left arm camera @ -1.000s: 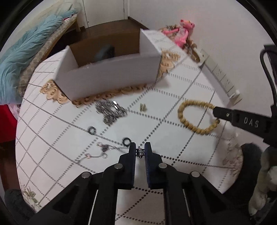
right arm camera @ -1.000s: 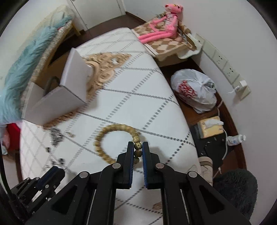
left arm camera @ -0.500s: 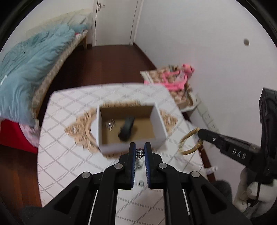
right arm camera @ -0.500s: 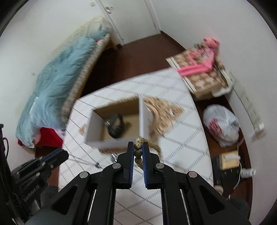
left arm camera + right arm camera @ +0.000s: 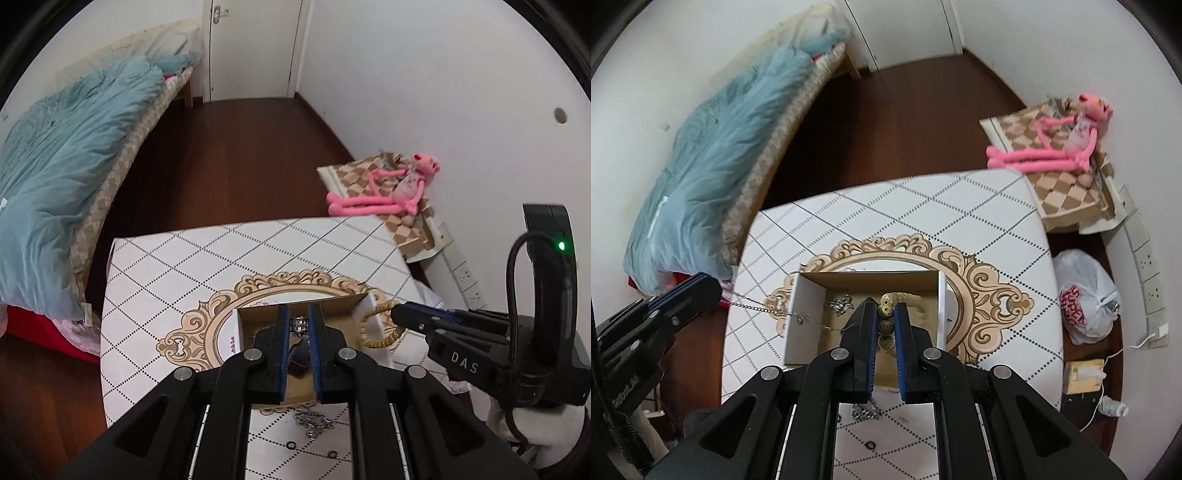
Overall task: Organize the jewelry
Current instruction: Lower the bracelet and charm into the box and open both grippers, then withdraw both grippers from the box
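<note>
Both of your grippers have lifted off the table and now hang over the box, each carrying the piece it was pinching down on the tabletop a second ago.

- Left gripper [image 5: 299,326] — jaws pressed together on a small silver chain piece [image 5: 298,325]; a thin chain [image 5: 753,306] trails from it over the left wall of the box.
- Right gripper [image 5: 885,325] — jaws clamped on the wooden bead bracelet [image 5: 886,314]; its loop hangs at the right wall of the box in the left wrist view, and whether it is fully inside you cannot tell.
- Box [image 5: 792,314] — cardboard, open top, standing on the ornate gold pattern of the table [image 5: 979,206]. Already inside: a small silver cluster [image 5: 842,303] and a dark item [image 5: 299,360], mostly hidden behind your left jaws.
- Still on the table, nearer you than the box: a heap of silver chain [image 5: 313,421], two small dark rings [image 5: 291,445] and [image 5: 333,454], and a tiny pale piece [image 5: 903,419].

Status, as a judgement: partly done — two pieces in transit and not yet released, a few stored, at least four loose items left to collect. Lower and let go of both, minding the trailing chain so that it does not drape outside the wall.
</note>
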`<state>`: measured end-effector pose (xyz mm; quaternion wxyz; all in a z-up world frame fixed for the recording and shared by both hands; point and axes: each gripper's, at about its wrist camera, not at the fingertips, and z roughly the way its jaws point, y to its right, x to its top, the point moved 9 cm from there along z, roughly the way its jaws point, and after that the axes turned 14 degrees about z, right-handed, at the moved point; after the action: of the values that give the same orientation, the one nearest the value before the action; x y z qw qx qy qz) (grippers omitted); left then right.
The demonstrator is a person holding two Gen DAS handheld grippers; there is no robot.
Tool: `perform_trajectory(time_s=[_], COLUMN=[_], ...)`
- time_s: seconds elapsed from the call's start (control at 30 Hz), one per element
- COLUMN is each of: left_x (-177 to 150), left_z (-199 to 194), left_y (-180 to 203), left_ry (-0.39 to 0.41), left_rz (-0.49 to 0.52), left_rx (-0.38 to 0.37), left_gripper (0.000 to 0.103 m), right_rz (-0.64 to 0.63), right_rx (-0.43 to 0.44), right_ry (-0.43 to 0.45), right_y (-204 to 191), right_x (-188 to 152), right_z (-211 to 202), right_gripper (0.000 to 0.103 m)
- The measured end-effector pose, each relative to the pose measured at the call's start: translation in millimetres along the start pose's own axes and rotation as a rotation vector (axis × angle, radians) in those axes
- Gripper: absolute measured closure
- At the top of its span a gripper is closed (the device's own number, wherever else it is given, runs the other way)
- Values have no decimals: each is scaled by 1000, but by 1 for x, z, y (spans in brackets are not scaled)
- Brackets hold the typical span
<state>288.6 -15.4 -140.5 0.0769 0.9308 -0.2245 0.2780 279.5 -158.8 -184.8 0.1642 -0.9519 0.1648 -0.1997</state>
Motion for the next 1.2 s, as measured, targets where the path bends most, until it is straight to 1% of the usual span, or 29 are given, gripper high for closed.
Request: perform_trajectory(time_s=[0.1, 0.23, 0.3, 0.37, 0.43, 0.5, 0.53, 0.57, 0.6, 0.63, 0.67, 0.7, 0.73, 0.8, 0.83, 0.87, 0.9, 0.93, 0.97, 1.03, 1.13, 1.2], left_x=[-6, -15, -20, -26, -28, -31, -32, -33, -33, -33, -35, -36, -37, -41, -44, -47, -51, -55, -59, -70, -81, -86], left_z=[19, 40, 47, 54, 58, 60, 60, 59, 59, 57, 55, 55, 55, 51, 49, 48, 47, 45, 45, 46, 49, 49], left_y=[-9, -19, -24, -28, -32, -37, -39, -42, -44, -46, -49, -51, -53, -57, -58, -58, -58, -58, -58, -56, -52, -50], left_ry=[-38, -86, -117, -147, -156, -167, -166, -168, -166, -157, -154, -157, -157, -151, -146, -139, -130, -124, -121, -125, -141, -150], left_rz=[-21, -61, -85, -96, -90, -81, -82, -88, -94, -101, -108, -110, -114, -111, -108, -106, -104, -100, -94, -83, -75, -72], left_rx=[-2, -14, -7, 8, 30, 67, 80, 97, 104, 109, 124, 132, 140, 178, 195, 206, 220, 233, 250, 276, 284, 289], left_gripper=[96, 94, 94, 90, 90, 84, 73, 55, 46, 37, 35, 35, 35, 30, 18, 7, 3, 2, 2, 1, 1, 1], right_rz=[3, -4, -9, -14, -16, -13, -13, -8, -8, -9, -10, -16, -21, -50, -60, -68, -76, -82, -85, -89, -93, -99], right_rx=[-15, -18, -12, -3, 3, -27, -42, -65, -90, -102, -112, -115, -120, -158, -180, -201, -221, -241, -261, -287, -314, -321], right_ry=[-42, -82, -97, -109, -134, -174, -188, -209, -210, -204, -188, -176, -162, -116, -96, -80, -70, -65, -66, -73, -74, -59], right_y=[2, 0, -4, -7, -8, 0, 3, 10, 16, 19, 22, 23, 24, 26, 28, 30, 33, 36, 40, 47, 53, 52], right_x=[3, 3, 2, 3, 1, -1, -1, -3, -3, -2, -1, 0, 1, 1, -1, -3, -7, -12, -20, -32, -50, -58], right_z=[21, 37, 42, 46, 51, 63, 67, 73, 75, 75, 72, 70, 66, 57, 54, 52, 51, 51, 53, 57, 65, 65], right_gripper=[94, 94, 94, 94, 93, 93, 92, 88, 82, 64, 48, 44, 43, 43, 39, 30, 23, 13, 10, 10, 2, 2])
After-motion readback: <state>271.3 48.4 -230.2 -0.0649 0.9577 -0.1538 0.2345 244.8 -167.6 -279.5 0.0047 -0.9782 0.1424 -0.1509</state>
